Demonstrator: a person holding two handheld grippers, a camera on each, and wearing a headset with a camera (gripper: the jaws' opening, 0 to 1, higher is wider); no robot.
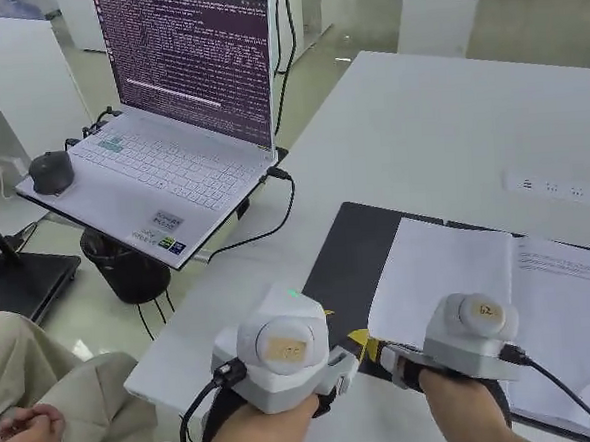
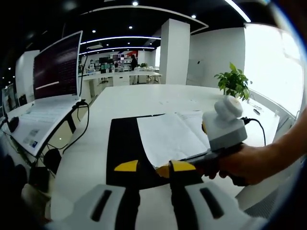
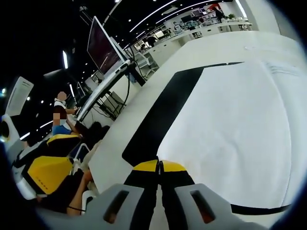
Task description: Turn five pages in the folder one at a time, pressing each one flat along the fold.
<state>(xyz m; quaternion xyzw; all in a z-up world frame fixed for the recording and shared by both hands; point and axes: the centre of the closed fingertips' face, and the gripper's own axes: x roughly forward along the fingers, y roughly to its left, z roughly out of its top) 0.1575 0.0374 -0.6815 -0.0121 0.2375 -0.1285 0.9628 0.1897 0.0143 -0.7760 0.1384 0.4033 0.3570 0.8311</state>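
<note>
A black folder (image 1: 347,258) lies open on the white table, with a white page (image 1: 448,272) on its left half and a printed page (image 1: 571,304) to the right. My left gripper (image 1: 345,326) hovers at the folder's near left edge. Its yellow-tipped jaws stand a little apart with nothing between them (image 2: 154,166). My right gripper (image 1: 391,355) is shut, its tips (image 3: 158,166) at the near left corner of the white page (image 3: 230,124). I cannot tell whether they touch the paper. The left gripper view shows the folder (image 2: 122,139), the page (image 2: 168,134) and the right gripper's white body (image 2: 223,127).
An open laptop (image 1: 170,138) with a mouse (image 1: 52,171) stands on a side stand to the left, its cable running to the table. A power strip (image 1: 563,187) lies beyond the folder. A potted plant (image 2: 235,81) is at the far right. A seated person's legs (image 1: 45,397) are at the lower left.
</note>
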